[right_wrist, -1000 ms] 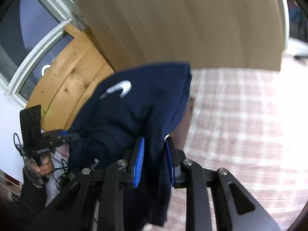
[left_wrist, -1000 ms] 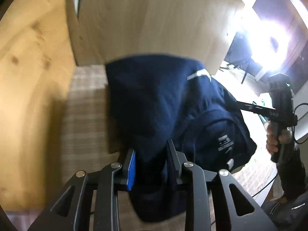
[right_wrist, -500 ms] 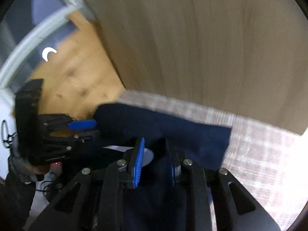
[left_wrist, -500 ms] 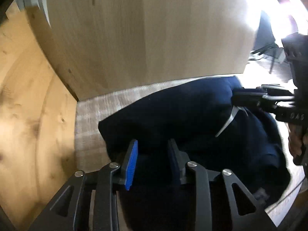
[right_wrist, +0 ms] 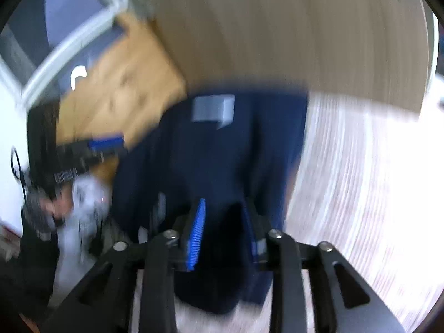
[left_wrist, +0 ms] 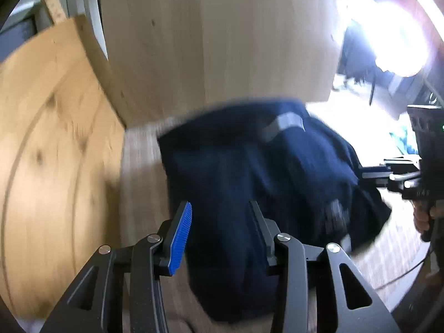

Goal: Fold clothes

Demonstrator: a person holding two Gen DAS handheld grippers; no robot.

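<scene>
Mid-frame in both views, the navy garment (left_wrist: 249, 183) hangs bunched, not yet neatly folded; left gripper (left_wrist: 219, 222) and right gripper (right_wrist: 224, 216) each pinch its cloth

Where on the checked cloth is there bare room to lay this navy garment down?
Bare checked cloth lies right of the navy garment, below the pale wood panel. A narrower strip runs between the garment and the orange-brown wood panel. The middle is crowded: both claws hold the garment.
</scene>
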